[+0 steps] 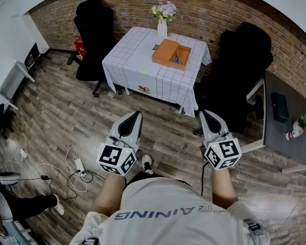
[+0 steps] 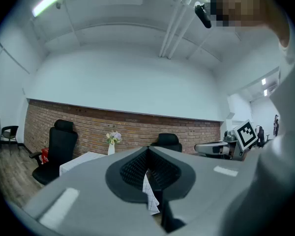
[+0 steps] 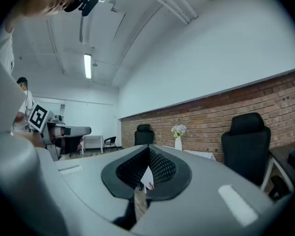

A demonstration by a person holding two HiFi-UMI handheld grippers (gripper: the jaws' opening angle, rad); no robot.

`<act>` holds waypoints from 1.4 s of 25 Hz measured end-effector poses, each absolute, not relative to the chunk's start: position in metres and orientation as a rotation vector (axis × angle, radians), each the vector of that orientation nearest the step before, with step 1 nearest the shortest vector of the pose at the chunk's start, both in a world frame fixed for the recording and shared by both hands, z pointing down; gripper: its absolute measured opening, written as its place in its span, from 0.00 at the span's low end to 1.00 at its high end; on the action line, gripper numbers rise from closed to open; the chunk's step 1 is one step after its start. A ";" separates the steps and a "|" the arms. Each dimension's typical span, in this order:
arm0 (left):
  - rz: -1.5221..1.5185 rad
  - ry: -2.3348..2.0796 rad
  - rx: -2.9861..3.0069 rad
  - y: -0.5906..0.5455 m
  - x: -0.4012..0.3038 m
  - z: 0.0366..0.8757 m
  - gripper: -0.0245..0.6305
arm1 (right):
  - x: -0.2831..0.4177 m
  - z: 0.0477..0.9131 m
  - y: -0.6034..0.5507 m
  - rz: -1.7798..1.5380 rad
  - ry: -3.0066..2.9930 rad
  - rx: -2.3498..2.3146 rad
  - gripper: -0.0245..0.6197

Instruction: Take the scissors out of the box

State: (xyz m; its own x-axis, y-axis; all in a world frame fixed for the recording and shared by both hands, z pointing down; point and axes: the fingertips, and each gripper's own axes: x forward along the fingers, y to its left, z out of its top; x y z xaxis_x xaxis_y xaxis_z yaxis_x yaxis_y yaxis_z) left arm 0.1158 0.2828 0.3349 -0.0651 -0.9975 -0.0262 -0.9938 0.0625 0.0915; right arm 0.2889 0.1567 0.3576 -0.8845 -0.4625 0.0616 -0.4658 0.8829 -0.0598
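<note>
An open orange box (image 1: 171, 53) lies on a table with a white checked cloth (image 1: 137, 65) across the room. Blue-handled scissors (image 1: 177, 60) show inside the box. My left gripper (image 1: 138, 114) and my right gripper (image 1: 203, 113) are held level over the wooden floor, well short of the table. Both have their jaws shut with nothing between them. In the left gripper view my left gripper (image 2: 147, 150) points at the table. In the right gripper view my right gripper (image 3: 148, 149) is aimed the same way.
A white vase of flowers (image 1: 162, 25) stands behind the box. Black office chairs stand left (image 1: 94, 34) and right (image 1: 239, 70) of the table. A grey desk (image 1: 290, 126) is at the right. Cables and a power strip (image 1: 79, 165) lie on the floor at the left.
</note>
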 end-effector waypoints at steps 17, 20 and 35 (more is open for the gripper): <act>-0.165 -2.197 2.144 0.219 0.068 0.340 0.04 | 0.254 0.355 0.102 0.111 -3.013 0.816 0.06; -0.161 -2.149 2.183 0.202 0.059 0.343 0.04 | 0.246 0.354 0.091 0.109 -2.993 0.862 0.06; -0.156 -2.044 2.270 0.156 -0.040 0.347 0.04 | 0.155 0.361 0.058 0.128 -2.922 0.987 0.06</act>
